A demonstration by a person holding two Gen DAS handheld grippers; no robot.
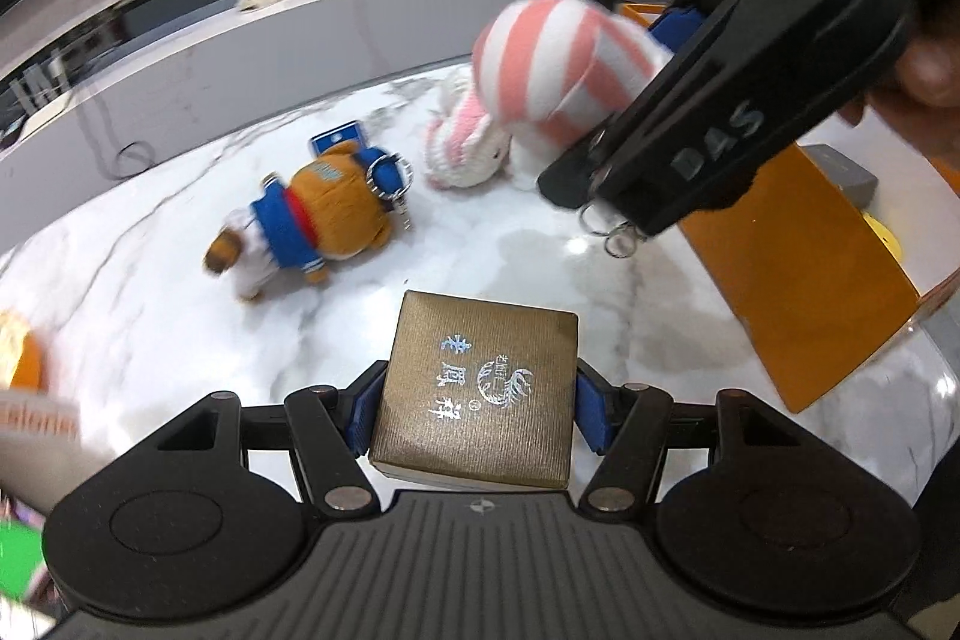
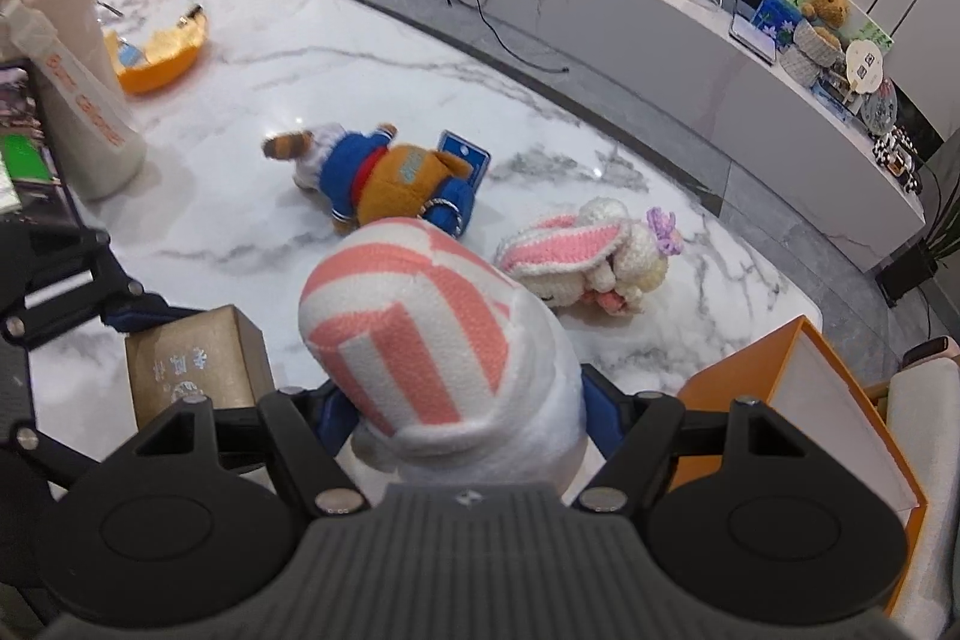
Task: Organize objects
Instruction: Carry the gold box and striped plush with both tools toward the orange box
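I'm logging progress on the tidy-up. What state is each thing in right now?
Gold box: gripped in the left gripper, off the table.
Striped plush: gripped in the right gripper, lifted.
Bear plush: lying on the table.
Crochet bunny: lying on its side.
Orange box: open.

Both cams ride on the grippers, looking forward and steeply down along the fingers at the marble table (image 1: 150, 244). Left wrist view sits close over its own fingers (image 1: 591, 415) — the gold box (image 1: 477, 391) between them fills the bottom middle. Right wrist view is just as near, the striped plush (image 2: 432, 334) between its fingers (image 2: 336, 415) blocking the centre. Beyond the fingertips both views share the brown bear toy (image 1: 318, 220), the knitted bunny (image 1: 465, 148) and the orange box (image 1: 798, 274) — and each catches the other's gripper off to one side.
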